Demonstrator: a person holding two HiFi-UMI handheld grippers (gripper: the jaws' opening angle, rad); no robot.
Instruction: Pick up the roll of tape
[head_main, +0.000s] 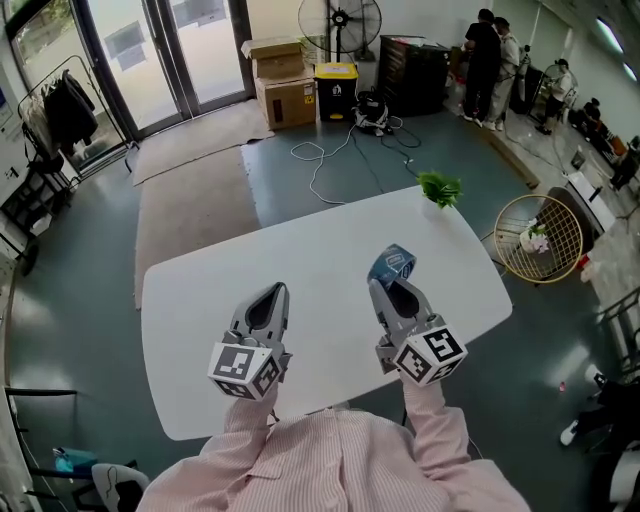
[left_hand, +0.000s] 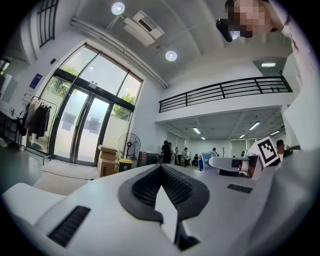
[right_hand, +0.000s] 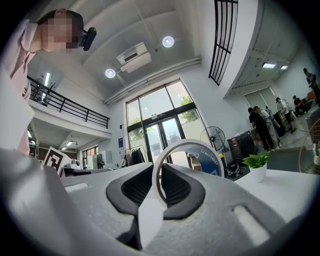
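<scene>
In the head view my right gripper (head_main: 392, 283) hangs above the white table (head_main: 320, 260), shut on the roll of tape (head_main: 391, 266), a white ring with a blue printed core. The right gripper view shows the roll (right_hand: 207, 162) standing on edge, its rim pinched between the dark pads, clear of the tabletop. My left gripper (head_main: 271, 297) is level beside it on the left, jaws together with nothing in them. In the left gripper view (left_hand: 162, 192) the ribbed pads meet, and the tape (left_hand: 204, 162) shows off to the right.
A small potted plant (head_main: 440, 188) stands at the table's far right corner, also visible in the right gripper view (right_hand: 257, 164). On the floor are a wire basket (head_main: 538, 238) at right, cardboard boxes (head_main: 285, 85), a fan (head_main: 340, 25) and cables. People stand at the back right.
</scene>
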